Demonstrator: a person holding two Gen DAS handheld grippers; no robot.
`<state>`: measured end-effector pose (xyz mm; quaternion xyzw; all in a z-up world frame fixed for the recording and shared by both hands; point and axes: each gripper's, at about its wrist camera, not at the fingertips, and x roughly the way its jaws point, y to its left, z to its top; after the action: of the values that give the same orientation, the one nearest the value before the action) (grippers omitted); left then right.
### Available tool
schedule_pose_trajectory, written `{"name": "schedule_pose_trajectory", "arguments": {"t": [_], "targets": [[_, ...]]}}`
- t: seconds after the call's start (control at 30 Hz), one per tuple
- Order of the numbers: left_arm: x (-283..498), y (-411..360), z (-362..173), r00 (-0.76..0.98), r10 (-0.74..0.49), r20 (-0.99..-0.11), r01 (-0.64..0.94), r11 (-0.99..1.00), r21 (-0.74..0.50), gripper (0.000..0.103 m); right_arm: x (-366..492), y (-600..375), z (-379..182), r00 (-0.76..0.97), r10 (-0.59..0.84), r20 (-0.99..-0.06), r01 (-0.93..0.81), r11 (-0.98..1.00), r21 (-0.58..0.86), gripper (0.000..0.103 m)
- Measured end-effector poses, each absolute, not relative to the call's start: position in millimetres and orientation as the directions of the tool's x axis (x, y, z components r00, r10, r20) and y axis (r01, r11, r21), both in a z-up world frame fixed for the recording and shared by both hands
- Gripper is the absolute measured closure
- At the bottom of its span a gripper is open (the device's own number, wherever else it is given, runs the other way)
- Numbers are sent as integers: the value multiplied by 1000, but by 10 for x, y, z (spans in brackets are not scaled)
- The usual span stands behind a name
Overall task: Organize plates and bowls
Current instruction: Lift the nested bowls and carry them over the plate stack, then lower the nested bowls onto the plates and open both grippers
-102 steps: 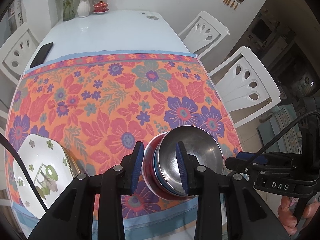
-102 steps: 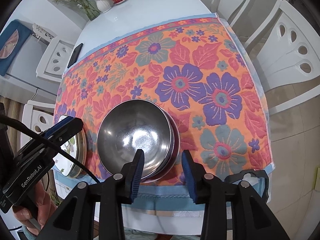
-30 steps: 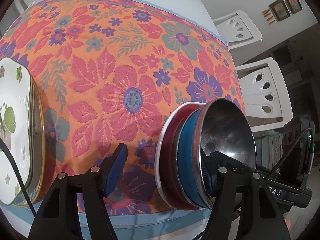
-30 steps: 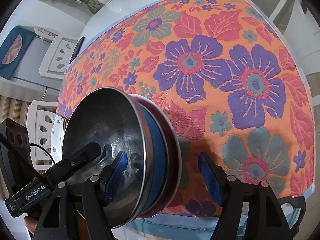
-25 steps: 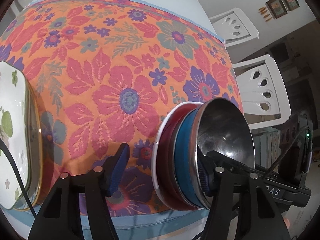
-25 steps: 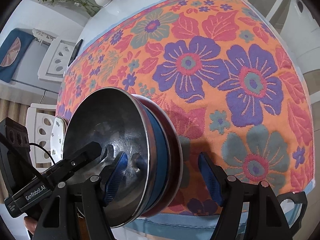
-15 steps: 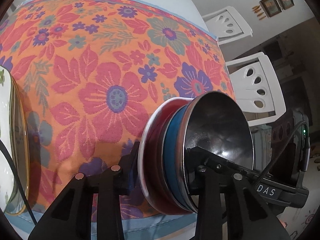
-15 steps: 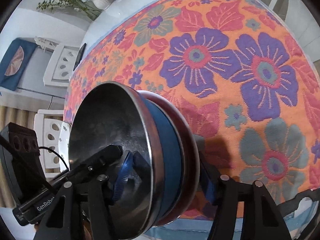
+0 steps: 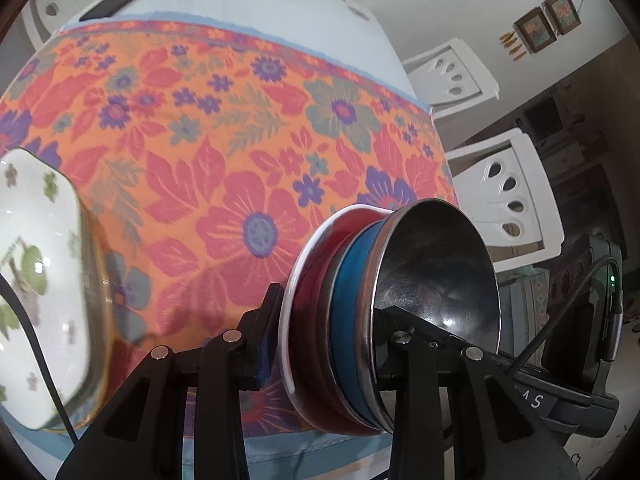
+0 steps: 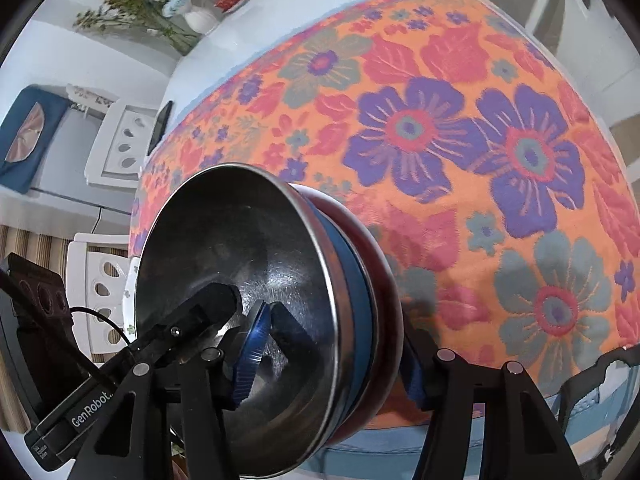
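Observation:
A stack of bowls [image 9: 360,320], with a steel bowl [image 9: 440,272] nested in a blue one [image 9: 352,312] and a red one [image 9: 312,320] under it, is held tilted above the near table edge. My left gripper [image 9: 328,344] is shut on its rim, one finger inside the steel bowl and one under the red bowl. My right gripper [image 10: 328,356] is shut on the same stack [image 10: 352,320] from the other side, its left finger [image 10: 250,356] inside the steel bowl [image 10: 240,280]. A white floral plate [image 9: 36,280] lies on another dish at the left.
The floral tablecloth [image 9: 224,152] covers the near half of the white table [image 9: 240,4]. A black phone [image 9: 112,2] lies at the far left, a flower vase [image 10: 196,16] at the far end. White chairs [image 9: 508,196] stand around the table.
Both grippers closed on the bowl stack from opposite sides, then lifted and tilted it off the cloth. The plate at the left stayed put.

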<state>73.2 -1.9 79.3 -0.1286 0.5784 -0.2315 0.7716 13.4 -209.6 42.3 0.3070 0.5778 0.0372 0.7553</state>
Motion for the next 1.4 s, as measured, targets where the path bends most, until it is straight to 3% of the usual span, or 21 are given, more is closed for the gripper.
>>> {"name": "schedule_pose_trajectory", "arguments": {"t": [0.47, 0.87, 1.2, 1.4], "targets": [[718, 1445, 1402, 391, -446, -806, 83, 888, -451, 73, 486, -724, 1164, 363, 450, -816, 92, 854, 512, 46], [689, 2483, 969, 369, -425, -827, -48, 879, -474, 74, 720, 452, 867, 238, 453, -859, 5, 884, 467, 47], [840, 2623, 737, 339, -468, -816, -16, 865, -502, 73, 821, 657, 658, 183, 383, -905, 50, 916, 398, 47], [891, 2744, 848, 368, -478, -797, 24, 862, -506, 69, 853, 612, 690, 191, 418, -888, 83, 895, 439, 47]]}}
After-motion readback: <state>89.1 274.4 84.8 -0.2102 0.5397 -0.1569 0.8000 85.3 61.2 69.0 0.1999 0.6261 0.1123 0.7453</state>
